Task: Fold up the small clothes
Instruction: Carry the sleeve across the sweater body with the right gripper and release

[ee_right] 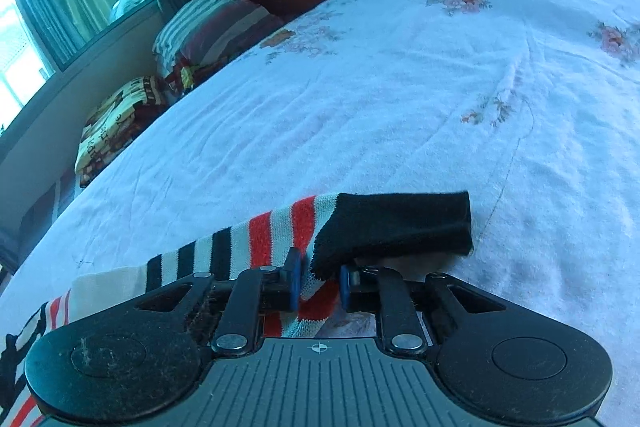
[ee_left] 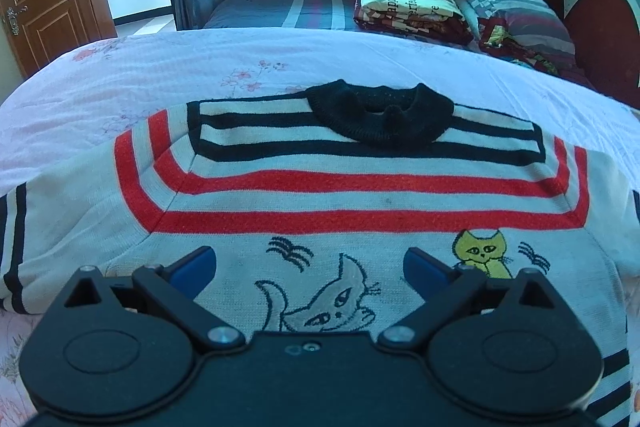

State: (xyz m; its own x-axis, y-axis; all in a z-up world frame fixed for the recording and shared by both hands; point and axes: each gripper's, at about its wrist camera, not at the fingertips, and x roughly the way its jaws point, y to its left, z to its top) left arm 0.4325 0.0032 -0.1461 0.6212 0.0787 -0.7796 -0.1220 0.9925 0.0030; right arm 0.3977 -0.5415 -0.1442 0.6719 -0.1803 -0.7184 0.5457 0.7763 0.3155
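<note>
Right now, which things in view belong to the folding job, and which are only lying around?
Job:
- striped sweater, flat on the bedspread
- its sleeve, pinched by the right gripper
- left gripper, open above the sweater

Lying about:
- folded blanket
- striped pillow

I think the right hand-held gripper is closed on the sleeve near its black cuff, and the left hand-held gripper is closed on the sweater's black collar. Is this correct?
Not quite. The left hand-held gripper is open and holds nothing: in the left wrist view it hovers over the cat pictures, short of the black collar. The rest stands: the right hand-held gripper is closed on the sleeve near its black cuff.
</note>
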